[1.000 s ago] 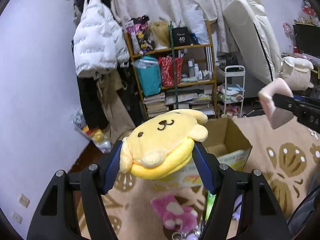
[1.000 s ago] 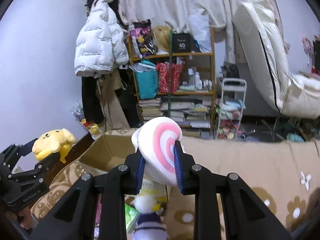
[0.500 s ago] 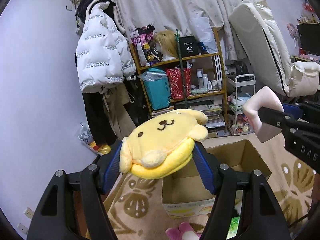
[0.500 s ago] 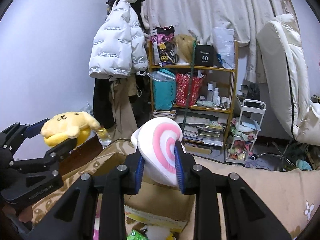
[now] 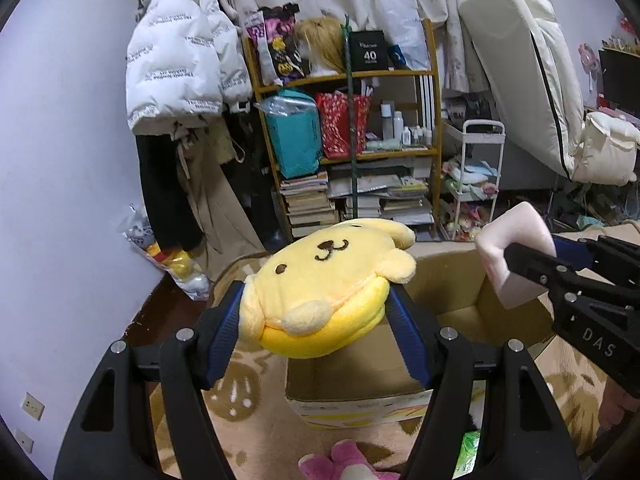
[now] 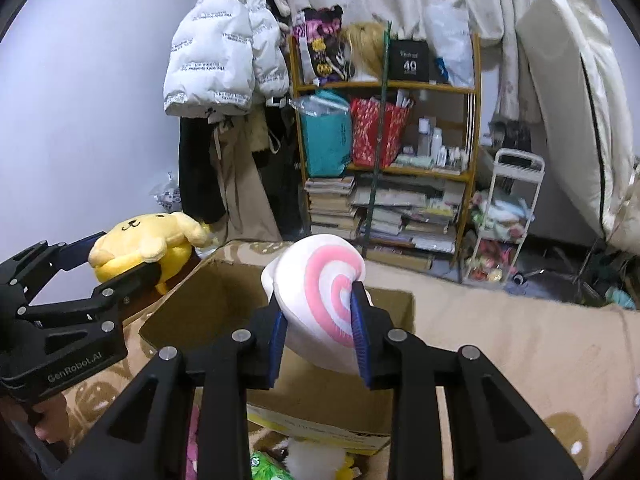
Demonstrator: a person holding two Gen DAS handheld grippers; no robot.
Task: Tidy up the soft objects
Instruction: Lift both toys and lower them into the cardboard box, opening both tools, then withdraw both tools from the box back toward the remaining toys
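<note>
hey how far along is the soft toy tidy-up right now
Done: nothing shows inside the cardboard box yet. In hand: the left gripper clamps the yellow dog plush, the right gripper the pink swirl plush, both near the box. Left: the pink plush on the rug.

open cardboard box point(image 6: 224, 304) apparently unobstructed, toys crowding floor before it

The dog plush point(image 5: 324, 284) sits between the fingers of the left hand-held gripper point(image 5: 316, 320), above the near-left edge of the open cardboard box point(image 5: 360, 376). To its right, the right hand-held gripper point(image 6: 318, 320) holds the swirl plush point(image 6: 320, 300) over the box. Beyond both stands a shelf point(image 5: 348, 152); below, on the rug point(image 5: 256, 432), lies another plush point(image 5: 340, 460).
</note>
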